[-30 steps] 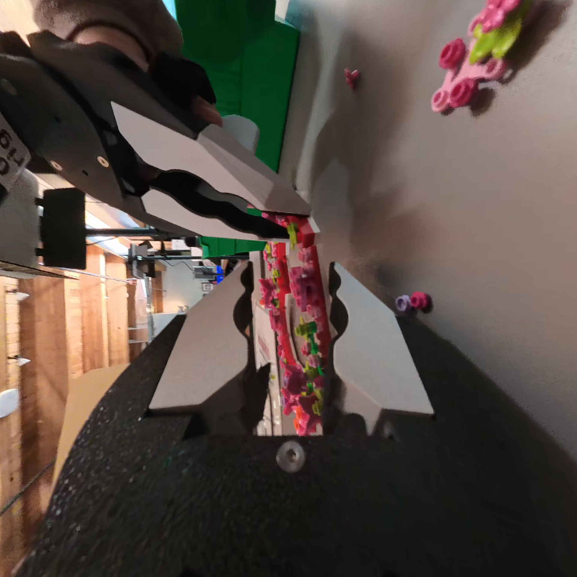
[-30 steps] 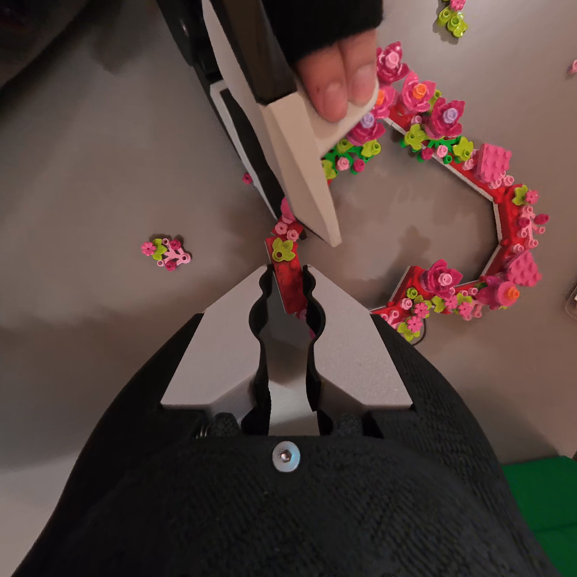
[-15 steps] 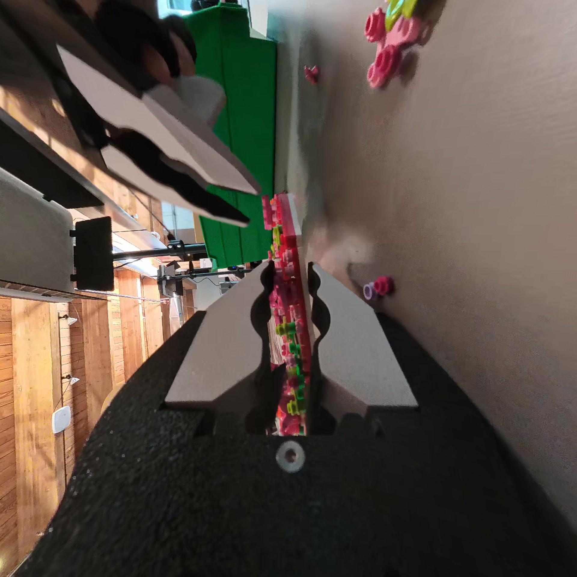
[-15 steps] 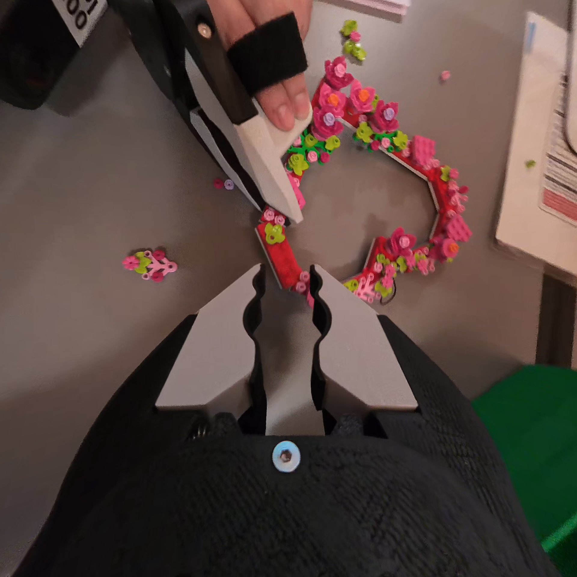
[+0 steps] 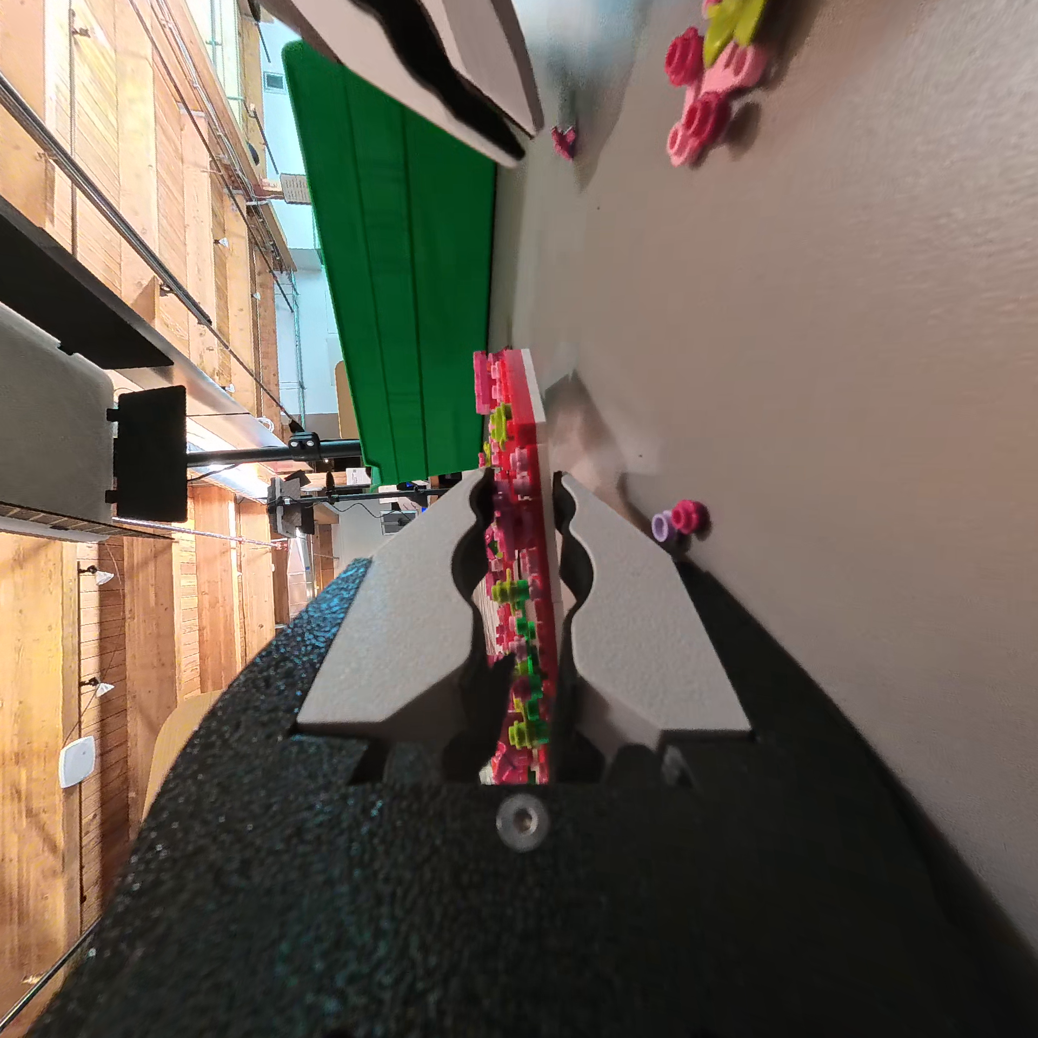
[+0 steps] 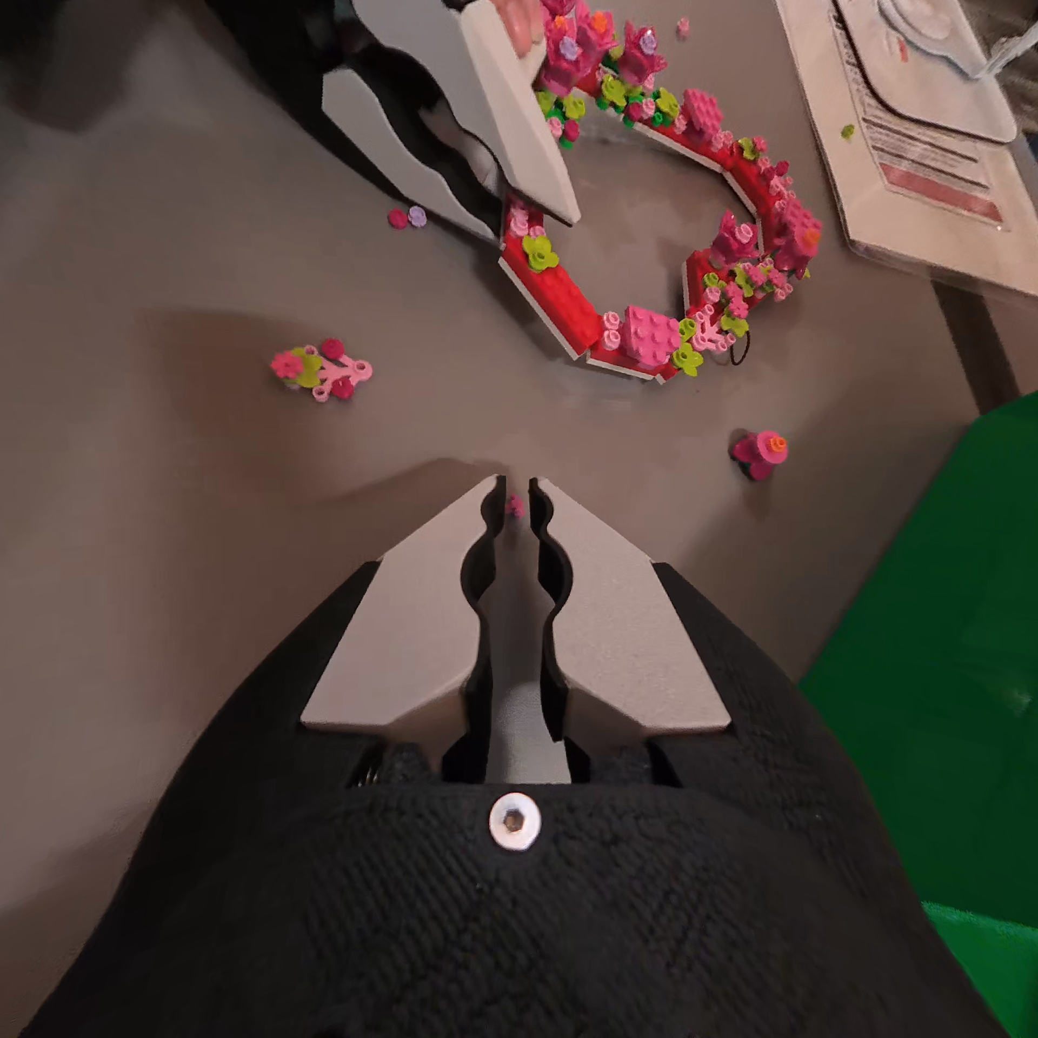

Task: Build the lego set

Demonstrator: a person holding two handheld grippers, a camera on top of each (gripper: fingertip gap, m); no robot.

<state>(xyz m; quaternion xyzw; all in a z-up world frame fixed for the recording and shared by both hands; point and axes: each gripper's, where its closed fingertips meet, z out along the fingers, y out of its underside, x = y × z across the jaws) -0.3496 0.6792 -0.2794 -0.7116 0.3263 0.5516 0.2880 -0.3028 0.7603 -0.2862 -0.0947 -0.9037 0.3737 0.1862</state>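
Observation:
The red heart-shaped lego frame (image 6: 553,289), studded with pink flowers and lime leaves, lies on the grey table (image 6: 168,505). My left gripper (image 5: 525,483) is shut on the frame's left side, which shows edge-on between its fingers (image 5: 525,561). It also shows at the top of the right wrist view (image 6: 533,224). My right gripper (image 6: 515,482) hovers clear of the frame, its jaws a narrow gap apart and holding nothing. A tiny pink piece (image 6: 514,505) shows through that gap and lies on the table just past the tips (image 5: 563,140).
A loose pink branch piece with a lime leaf (image 6: 320,368) lies left of the frame. Two small round studs (image 6: 407,217) sit by the left gripper. A loose magenta flower (image 6: 758,452) lies right. A white booklet (image 6: 927,140) and a green surface (image 6: 927,618) border the table. My right fingertips sit around 10 cm from my left ones. The loose magenta flower (image 6: 758,452) is about 11 cm from my right fingertips.
My right gripper let go of the frame's lower left bar, pulled back towards the table's front and narrowed its jaws. My left gripper closed on the frame.

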